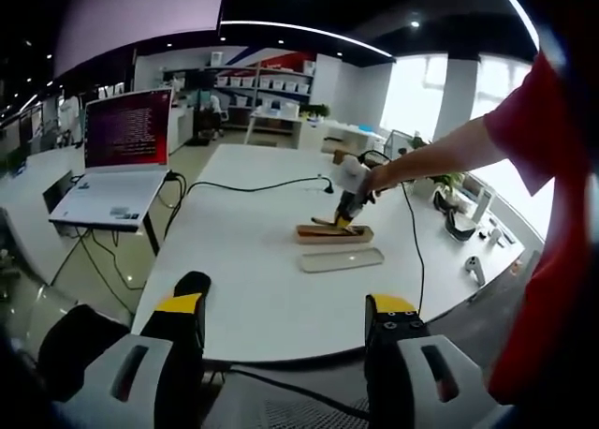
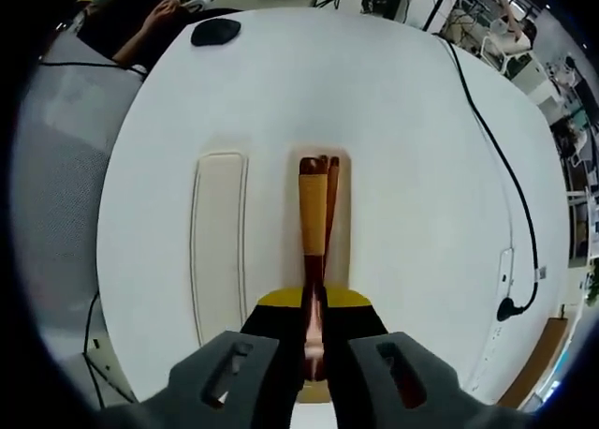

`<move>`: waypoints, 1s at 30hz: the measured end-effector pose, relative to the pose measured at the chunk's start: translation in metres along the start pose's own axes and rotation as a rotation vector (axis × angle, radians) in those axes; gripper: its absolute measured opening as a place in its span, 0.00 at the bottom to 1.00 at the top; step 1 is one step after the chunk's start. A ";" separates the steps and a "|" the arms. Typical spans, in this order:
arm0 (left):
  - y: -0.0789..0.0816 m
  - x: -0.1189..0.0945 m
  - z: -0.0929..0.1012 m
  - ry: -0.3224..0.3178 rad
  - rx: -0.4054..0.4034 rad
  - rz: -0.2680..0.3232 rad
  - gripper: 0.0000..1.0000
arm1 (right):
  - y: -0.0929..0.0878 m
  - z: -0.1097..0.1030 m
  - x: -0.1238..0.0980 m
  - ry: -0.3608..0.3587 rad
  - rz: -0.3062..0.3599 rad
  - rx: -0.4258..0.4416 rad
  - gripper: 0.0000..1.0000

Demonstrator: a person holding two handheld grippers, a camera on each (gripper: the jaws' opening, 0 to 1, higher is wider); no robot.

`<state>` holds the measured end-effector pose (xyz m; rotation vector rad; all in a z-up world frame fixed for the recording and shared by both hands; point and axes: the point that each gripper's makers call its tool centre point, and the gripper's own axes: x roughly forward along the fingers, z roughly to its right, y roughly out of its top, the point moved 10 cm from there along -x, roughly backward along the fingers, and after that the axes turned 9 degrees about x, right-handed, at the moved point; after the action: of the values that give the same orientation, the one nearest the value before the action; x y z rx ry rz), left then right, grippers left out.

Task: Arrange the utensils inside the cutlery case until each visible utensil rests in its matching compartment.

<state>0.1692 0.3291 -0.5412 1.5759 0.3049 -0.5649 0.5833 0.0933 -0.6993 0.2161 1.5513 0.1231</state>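
Midway: right tongs [image 2: 314,340] grip wooden utensils [image 2: 316,214], lowering them into the cutlery case [image 2: 342,251] ahead; its lid [image 2: 218,237] lies leftward; left tongs [image 1: 285,321] idle, open.

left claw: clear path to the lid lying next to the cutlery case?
Probably yes. The left claw is open, back at the table's near edge, with bare tabletop between it and the lid. The right claw works the case behind it.
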 end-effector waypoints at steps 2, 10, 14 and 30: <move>0.000 0.000 -0.001 0.003 -0.001 -0.003 0.71 | -0.001 -0.002 0.002 0.001 0.000 0.004 0.02; -0.002 0.003 -0.002 0.003 -0.005 -0.016 0.71 | -0.003 -0.006 0.008 0.012 -0.009 0.006 0.02; -0.001 0.005 0.000 -0.001 -0.006 -0.015 0.71 | -0.003 -0.006 0.009 0.014 -0.009 0.010 0.02; -0.003 0.006 0.002 0.007 -0.014 -0.028 0.71 | -0.003 -0.009 0.019 0.053 -0.044 -0.040 0.02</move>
<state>0.1720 0.3271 -0.5472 1.5620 0.3360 -0.5785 0.5741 0.0948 -0.7183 0.1478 1.6038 0.1255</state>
